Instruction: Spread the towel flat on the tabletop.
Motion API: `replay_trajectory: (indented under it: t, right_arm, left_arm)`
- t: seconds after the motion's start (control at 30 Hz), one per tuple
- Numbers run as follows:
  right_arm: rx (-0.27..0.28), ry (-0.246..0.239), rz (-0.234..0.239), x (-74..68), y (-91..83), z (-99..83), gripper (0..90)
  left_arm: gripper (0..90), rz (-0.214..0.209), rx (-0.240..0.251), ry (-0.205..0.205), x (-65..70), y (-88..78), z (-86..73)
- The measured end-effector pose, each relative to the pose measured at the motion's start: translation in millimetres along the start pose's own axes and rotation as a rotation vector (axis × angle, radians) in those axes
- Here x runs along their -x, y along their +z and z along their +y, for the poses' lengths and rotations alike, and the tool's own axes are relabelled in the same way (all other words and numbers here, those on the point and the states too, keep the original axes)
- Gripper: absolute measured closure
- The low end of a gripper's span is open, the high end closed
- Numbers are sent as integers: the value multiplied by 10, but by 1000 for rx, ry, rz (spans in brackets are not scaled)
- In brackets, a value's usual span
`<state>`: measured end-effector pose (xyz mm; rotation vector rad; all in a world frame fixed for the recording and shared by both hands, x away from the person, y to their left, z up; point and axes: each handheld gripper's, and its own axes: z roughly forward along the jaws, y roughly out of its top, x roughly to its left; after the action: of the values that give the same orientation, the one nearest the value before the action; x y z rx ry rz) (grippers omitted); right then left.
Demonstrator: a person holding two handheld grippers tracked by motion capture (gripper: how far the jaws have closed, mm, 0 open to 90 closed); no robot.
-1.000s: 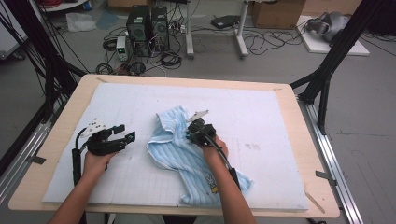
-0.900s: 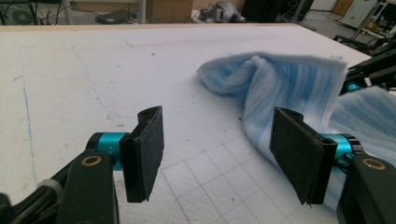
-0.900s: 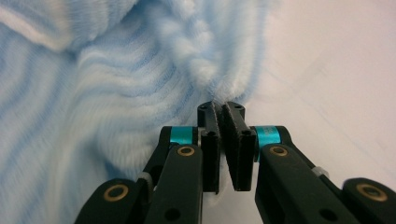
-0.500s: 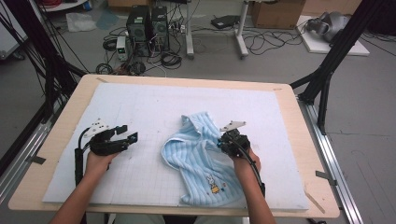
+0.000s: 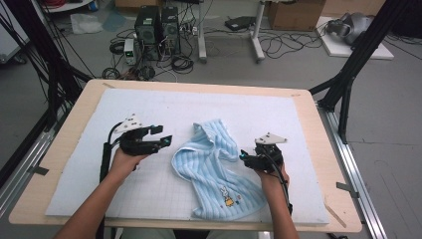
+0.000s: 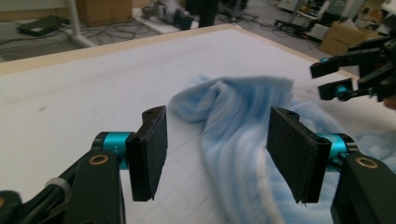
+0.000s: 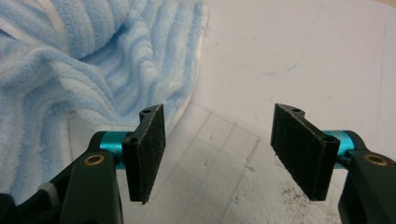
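Near edge of the worktop (image 5: pixel 318 124): two forearms come in from the bottom, one gripper per hand. Light-blue striped terry cloth garment with a small rabbit print (image 5: pixel 219 169) lies crumpled on the white gridded mat (image 5: pixel 149 189), roughly centre, between the two grippers; its printed lower part reaches toward the near edge of the mat, its bunched upper part points away. Right gripper (image 5: pixel 245 157) sits just beside the garment's right edge, fingers spread and pinching nothing; they have just been opening. Right gripper view: bare mat between the pads, the cloth's edge (image 7: pixel 93 70) just past the one on that view's left. Left gripper (image 5: pixel 164 141) hovers just left of the garment, fingers spread wide, nothing between them; left gripper view looks across the cloth (image 6: pixel 243 121) with the other gripper (image 6: pixel 336 79) beyond it. Farther out: bare mat, then the pale wooden worktop rim. Floor behind: black computer towers (image 5: pixel 157 25), tangled cables (image 5: pixel 278 45), cardboard boxes (image 5: pixel 293 12), black frame legs (image 5: pixel 348 74).
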<state>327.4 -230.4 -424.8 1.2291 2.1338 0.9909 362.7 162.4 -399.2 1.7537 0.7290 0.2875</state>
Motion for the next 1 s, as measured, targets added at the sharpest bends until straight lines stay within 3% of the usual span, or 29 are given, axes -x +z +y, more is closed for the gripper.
replay_trajectory:
  t: [0.07, 0.1, 0.17, 0.33, 0.4, 0.43, 0.47, 0.53, 0.6, 0.67, 0.83, 0.97, 1.0]
  right_arm:
    - [11, 10, 0, 19, -22, -6, 341]
    - [13, 7, -1, 21, -29, -6, 342]
    - [18, 7, 1, 24, -32, -7, 342]
    - [14, 2, 4, 11, -32, -5, 342]
    - [12, -5, 9, -4, -23, -3, 342]
    - [9, -7, 5, -8, -23, -3, 342]
    - [11, -7, 7, -10, -21, -3, 342]
    - [10, -5, 12, -8, -27, -4, 342]
    - [17, -2, 15, -1, -39, -9, 342]
    - [23, 4, 15, 7, -50, -20, 342]
    - [20, 16, 17, 44, -49, -50, 342]
    - [29, 36, 20, 58, -64, -57, 344]
    - [29, 37, 21, 59, -64, -57, 344]
  left_arm:
    - [357, -26, -19, 7, 75, 158, 72]
    - [349, -44, -35, 7, 153, 323, 118]
    - [328, -47, -55, 12, 235, 478, 148]
    - [311, 7, -87, 12, 403, 766, 180]
    - [310, 26, -130, 36, 511, 960, 190]
    - [311, 28, -161, 67, 538, 1016, 191]
    - [336, 61, -185, 90, 563, 1068, 189]
    - [534, 86, -201, 96, 550, 1118, 176]
    - [756, 95, -218, 115, 507, 1114, 160]
    - [817, 99, -226, 108, 442, 1079, 162]
    - [841, 120, -184, 66, 287, 938, 194]
    - [840, 159, -169, 4, 4, 732, 159]
    - [841, 159, -169, 4, 4, 732, 159]
